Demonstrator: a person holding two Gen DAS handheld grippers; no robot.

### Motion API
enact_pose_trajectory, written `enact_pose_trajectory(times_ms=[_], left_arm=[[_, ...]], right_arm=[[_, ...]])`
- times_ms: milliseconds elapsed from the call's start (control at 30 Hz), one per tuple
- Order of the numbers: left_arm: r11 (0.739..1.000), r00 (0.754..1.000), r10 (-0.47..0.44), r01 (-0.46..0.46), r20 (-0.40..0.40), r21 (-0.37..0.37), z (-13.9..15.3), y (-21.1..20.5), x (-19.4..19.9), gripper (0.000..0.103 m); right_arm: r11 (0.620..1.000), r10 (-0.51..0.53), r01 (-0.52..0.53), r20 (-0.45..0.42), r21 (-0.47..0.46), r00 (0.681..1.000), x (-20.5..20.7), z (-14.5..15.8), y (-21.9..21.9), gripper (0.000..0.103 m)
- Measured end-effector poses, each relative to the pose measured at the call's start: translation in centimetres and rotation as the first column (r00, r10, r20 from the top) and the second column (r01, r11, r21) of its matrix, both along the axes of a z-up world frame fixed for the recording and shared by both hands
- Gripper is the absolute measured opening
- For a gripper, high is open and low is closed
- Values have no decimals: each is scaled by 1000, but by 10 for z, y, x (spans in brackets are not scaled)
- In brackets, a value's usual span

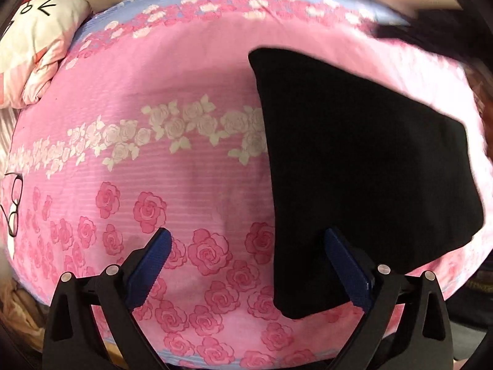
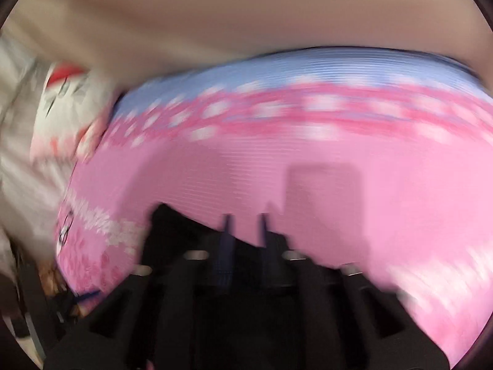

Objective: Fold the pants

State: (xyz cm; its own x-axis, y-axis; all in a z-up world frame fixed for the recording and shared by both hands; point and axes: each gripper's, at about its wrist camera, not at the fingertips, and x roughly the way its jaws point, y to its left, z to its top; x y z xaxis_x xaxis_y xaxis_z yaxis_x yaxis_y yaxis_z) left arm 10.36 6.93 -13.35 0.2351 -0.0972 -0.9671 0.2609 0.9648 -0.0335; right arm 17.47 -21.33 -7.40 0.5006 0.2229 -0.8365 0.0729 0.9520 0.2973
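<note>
My left tongs [image 1: 246, 265] were spread wide, empty. Pants [image 1: 354, 178] lay folded at frame right on the sheet [image 1: 185, 77]. Right tongs [image 2: 245, 219]: blurred, narrow gap, grip unclear. I reckoned squaring edges came next.

hand-held gripper [image 1: 248, 248] | black frame | blue ribbed pads | silver screws

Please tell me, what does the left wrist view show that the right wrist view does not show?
Only the left wrist view shows the folded black pants, lying flat, and the left gripper wide open above the sheet, holding nothing. Only the right wrist view, which is blurred, shows the right gripper, with a narrow gap between its fingers. Both show the pink rose bedsheet and the cartoon pillow.
</note>
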Motion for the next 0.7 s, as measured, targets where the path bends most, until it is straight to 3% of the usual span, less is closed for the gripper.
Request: enact_pose_trajectory(times_ms=[33,100,167,267,300,333,400,433,533,700], left_arm=[[1000,1000,1,-1,15,10,7,-2,-1,97],[1000,999,-22,21,48,20,19,-9,-2,97],[998,995,-55,51,88,42,32,-25,-2,97],[992,987,-110,103,117,68,41,-56,0,97],[990,984,-125,115,126,81,42,-67,0,97],[988,983,-137,127,124,84,42,-74,1,97],[983,980,-169,160,103,95,39,-95,1,97],[980,979,-182,172,95,104,39,-104,0,97],[971,975,-209,197,80,139,34,-120,-1,97],[953,964,-254,235,83,188,31,-136,-11,97]], right_arm=[[996,-80,80,-7,-28,997,-37,3,-33,92],[984,-174,172,-39,-42,984,-104,-3,-80,91],[971,-230,234,-84,43,969,-164,-16,-109,75],[959,-240,250,-85,132,967,-219,-38,-107,67],[960,-236,245,-83,138,968,-225,-47,-99,65],[961,-229,239,-82,143,970,-230,-56,-94,55],[956,-215,227,-82,188,973,-236,-74,-83,46],[953,-208,216,-62,210,976,-237,-79,-79,33],[944,-200,203,-39,261,979,-234,-85,-70,25],[915,-180,171,-7,366,984,-235,-82,-76,25]])
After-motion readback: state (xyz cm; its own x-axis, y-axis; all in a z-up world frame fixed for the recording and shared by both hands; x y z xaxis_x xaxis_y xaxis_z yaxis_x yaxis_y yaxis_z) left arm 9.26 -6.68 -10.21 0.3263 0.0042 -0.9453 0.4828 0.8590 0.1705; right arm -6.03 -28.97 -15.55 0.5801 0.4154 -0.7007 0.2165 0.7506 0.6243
